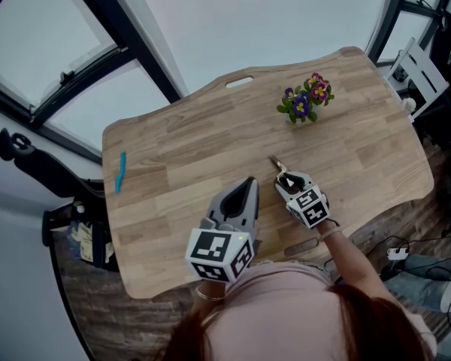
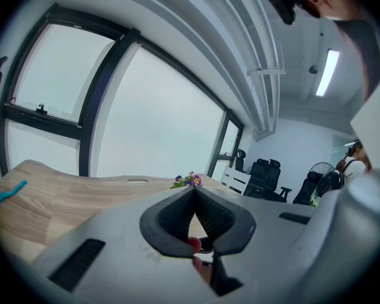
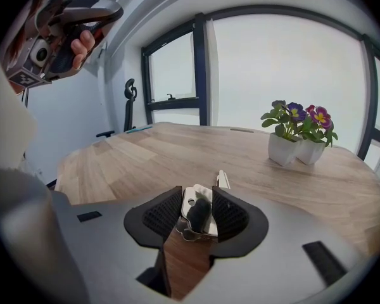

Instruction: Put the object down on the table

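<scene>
A folding key with a black and silver body (image 3: 199, 211) lies on the wooden table (image 1: 173, 164), its metal blade (image 1: 274, 162) pointing away from me. My right gripper (image 1: 288, 180) sits low at the table's near edge, open, with the key's body between its jaws (image 3: 198, 198) and resting on the wood. My left gripper (image 1: 248, 184) hovers above the table to the left of it. It is shut, with its tips meeting in a point (image 2: 194, 192) and nothing between them.
Two small white pots of purple and pink flowers (image 1: 307, 100) stand at the far right of the table (image 3: 297, 141). A blue strip (image 1: 120, 171) lies near the left edge. Office chairs (image 2: 266, 176) and windows surround the table.
</scene>
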A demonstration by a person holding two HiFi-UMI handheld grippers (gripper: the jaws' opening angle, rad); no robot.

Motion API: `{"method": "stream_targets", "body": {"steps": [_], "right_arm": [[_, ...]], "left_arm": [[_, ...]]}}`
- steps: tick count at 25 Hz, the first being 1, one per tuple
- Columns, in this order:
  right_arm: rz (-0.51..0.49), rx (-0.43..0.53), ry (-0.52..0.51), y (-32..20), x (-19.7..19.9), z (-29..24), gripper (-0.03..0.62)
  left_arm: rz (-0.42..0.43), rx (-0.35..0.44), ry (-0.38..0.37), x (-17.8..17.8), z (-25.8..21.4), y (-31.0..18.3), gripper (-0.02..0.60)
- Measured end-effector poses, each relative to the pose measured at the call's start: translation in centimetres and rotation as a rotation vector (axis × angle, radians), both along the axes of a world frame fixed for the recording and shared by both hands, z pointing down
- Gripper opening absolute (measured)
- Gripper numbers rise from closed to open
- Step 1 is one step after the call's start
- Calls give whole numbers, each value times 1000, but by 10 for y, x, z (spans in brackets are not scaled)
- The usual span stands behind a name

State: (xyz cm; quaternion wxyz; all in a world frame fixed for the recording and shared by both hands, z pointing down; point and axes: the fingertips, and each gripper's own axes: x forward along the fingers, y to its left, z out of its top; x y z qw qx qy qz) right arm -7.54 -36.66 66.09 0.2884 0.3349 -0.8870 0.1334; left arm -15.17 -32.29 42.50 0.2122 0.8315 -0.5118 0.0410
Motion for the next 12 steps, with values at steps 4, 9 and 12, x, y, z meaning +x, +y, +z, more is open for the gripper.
{"method": "stream_targets", "body": {"steps": [4,9,12], "right_arm": [[-8,3,-10,1,-2,-4,127],[-22,10,-14,5,-2,-10,133],[2,19,-35,5,0,-18,133]], "left_arm": [[-4,4,0,-1,-1,1,0],[-10,10,-5,-1,-3,2,0],[-14,14,-12,-2,-4,3,0]]}}
